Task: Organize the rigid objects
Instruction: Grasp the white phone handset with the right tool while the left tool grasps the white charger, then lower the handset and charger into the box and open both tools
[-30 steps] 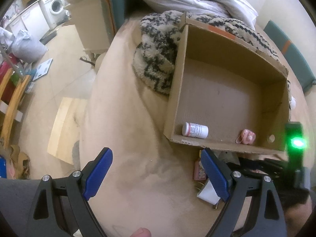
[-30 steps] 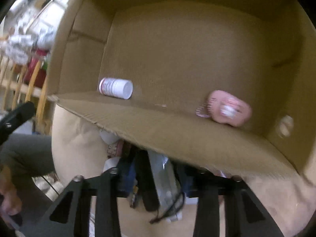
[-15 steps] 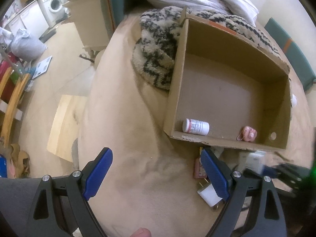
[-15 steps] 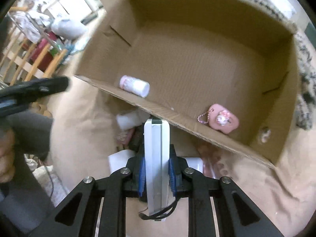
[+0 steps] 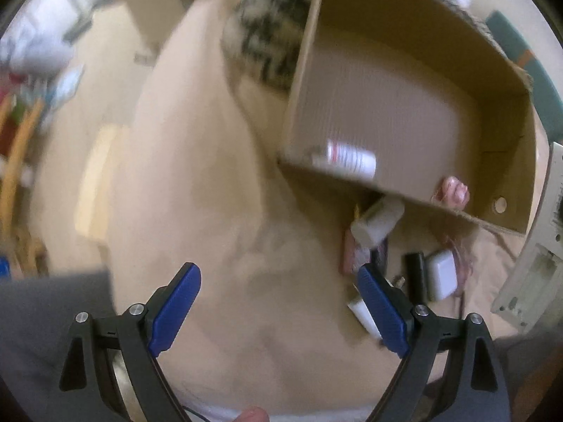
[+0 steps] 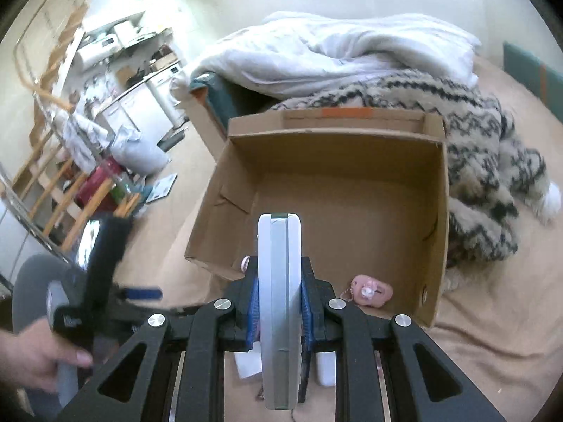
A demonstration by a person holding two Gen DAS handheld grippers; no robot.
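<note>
R gripper (image 6: 279, 311) squeezes a flat white gadget (image 6: 279, 281) just above the box (image 6: 441, 211) front edge. L gripper (image 5: 279, 304) gapes wide, holds nothing. Only L view shows bottle (image 5: 346, 160) in box.

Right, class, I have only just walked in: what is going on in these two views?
A person is sorting small hard items into a cardboard box on a beige bed. The right gripper is shut on a flat white device, held edge-up above the box's near wall. The left gripper is open and holds nothing. A white pill bottle and a pink keychain charm lie in the box; more items wait outside it.
</note>
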